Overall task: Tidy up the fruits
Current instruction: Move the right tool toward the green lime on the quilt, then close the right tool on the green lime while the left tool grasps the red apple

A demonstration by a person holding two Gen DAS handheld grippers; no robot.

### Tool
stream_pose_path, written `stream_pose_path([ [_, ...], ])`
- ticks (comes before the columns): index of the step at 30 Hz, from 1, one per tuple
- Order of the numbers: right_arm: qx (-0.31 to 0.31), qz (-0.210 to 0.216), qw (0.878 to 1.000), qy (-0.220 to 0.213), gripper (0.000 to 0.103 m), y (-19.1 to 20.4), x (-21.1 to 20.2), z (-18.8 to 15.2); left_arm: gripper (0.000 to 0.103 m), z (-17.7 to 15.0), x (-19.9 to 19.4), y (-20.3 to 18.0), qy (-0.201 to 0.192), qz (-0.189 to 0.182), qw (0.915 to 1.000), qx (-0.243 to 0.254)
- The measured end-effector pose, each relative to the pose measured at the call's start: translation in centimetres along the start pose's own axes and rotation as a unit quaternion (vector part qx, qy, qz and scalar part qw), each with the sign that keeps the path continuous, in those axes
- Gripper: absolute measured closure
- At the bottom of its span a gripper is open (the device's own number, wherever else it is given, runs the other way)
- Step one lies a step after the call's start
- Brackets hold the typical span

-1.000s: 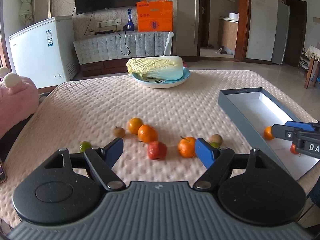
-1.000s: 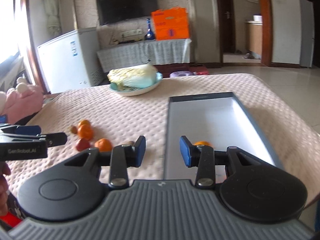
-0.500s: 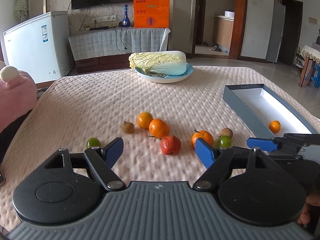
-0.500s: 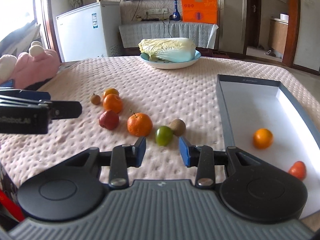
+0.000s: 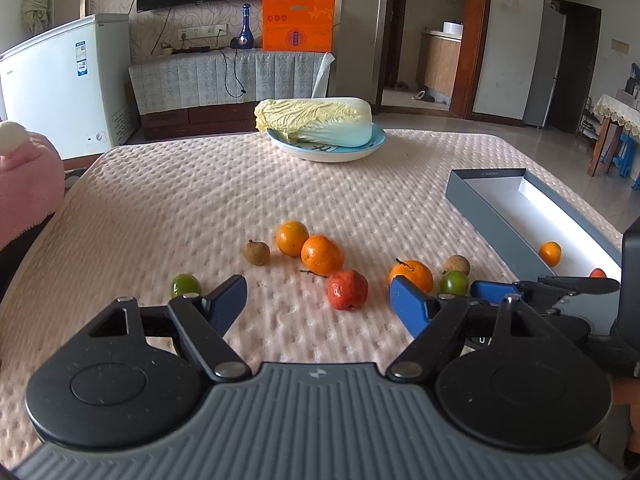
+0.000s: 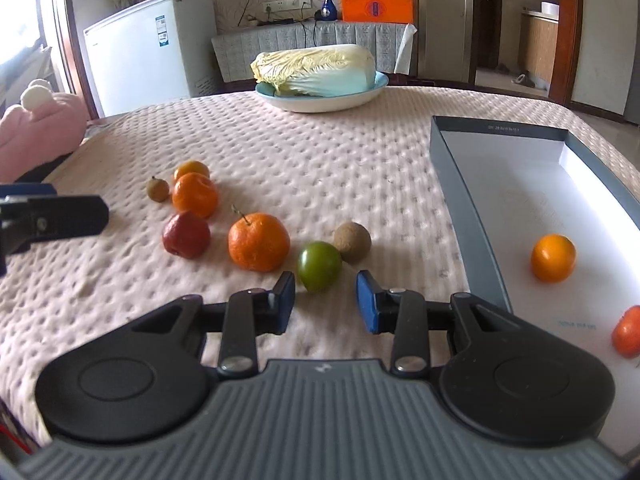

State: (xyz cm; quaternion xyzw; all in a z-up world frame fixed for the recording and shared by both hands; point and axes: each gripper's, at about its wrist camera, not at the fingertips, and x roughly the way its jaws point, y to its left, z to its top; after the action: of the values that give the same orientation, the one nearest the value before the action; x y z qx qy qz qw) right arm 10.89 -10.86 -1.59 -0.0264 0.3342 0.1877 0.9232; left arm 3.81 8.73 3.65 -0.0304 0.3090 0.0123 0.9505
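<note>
A: Risk first. Right gripper (image 6: 326,300) hangs just short of the green fruit (image 6: 319,266), jaws parted and empty, the gap only a little wider than the fruit. If one fingertip meets it off centre, the fruit will likely roll on the bumpy pink cloth (image 6: 340,168) into the brown round fruit (image 6: 352,241) touching it behind, or toward the stemmed orange (image 6: 259,241) just to the left.

B: Left gripper (image 5: 318,300)?

A: Spread wide, nothing between the fingers. It points toward the red fruit (image 5: 347,290), near but apart. Both tools are working the same cluster; the right one shows at the edge of the left wrist view, close by. A clash of the two, or a knocked fruit, is the second hazard.

B: Where does the fruit stand overall?

A: Two pieces lie in the grey box (image 6: 452,200): an orange (image 6: 553,257) and a red-orange one (image 6: 628,332) cut by the frame edge. The rest sit loose on the cloth, including a pair of oranges (image 6: 195,194) touching each other, a small brown fruit (image 6: 157,189) beside them and a second green fruit (image 5: 185,285) partly hidden behind the left fingertip.

B: Unclear items?

A: Near end of the box is hidden by the gripper body. Kind of the brown fruits cannot be told. Cabbage (image 6: 316,68) on its plate seems outside the job.
</note>
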Motion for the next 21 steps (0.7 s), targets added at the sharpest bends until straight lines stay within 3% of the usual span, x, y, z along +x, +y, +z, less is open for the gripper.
stream_pose_path([
  [4,-0.001,-0.001,1.000,-0.004,0.066,0.5,0.5,0.2,0.021,-0.2,0.3,0.3,0.004,0.002,1.0000,0.002],
  [7,-0.013,-0.010,1.000,-0.008,0.074,0.9,0.8,0.2,0.020,-0.3,0.7,0.4,0.008,0.005,0.9999,0.006],
  [21,-0.041,0.030,0.998,0.022,0.075,-0.2,-1.5,-0.3,0.024,-0.5,4.4,-1.6,0.035,0.010,0.9988,0.034],
])
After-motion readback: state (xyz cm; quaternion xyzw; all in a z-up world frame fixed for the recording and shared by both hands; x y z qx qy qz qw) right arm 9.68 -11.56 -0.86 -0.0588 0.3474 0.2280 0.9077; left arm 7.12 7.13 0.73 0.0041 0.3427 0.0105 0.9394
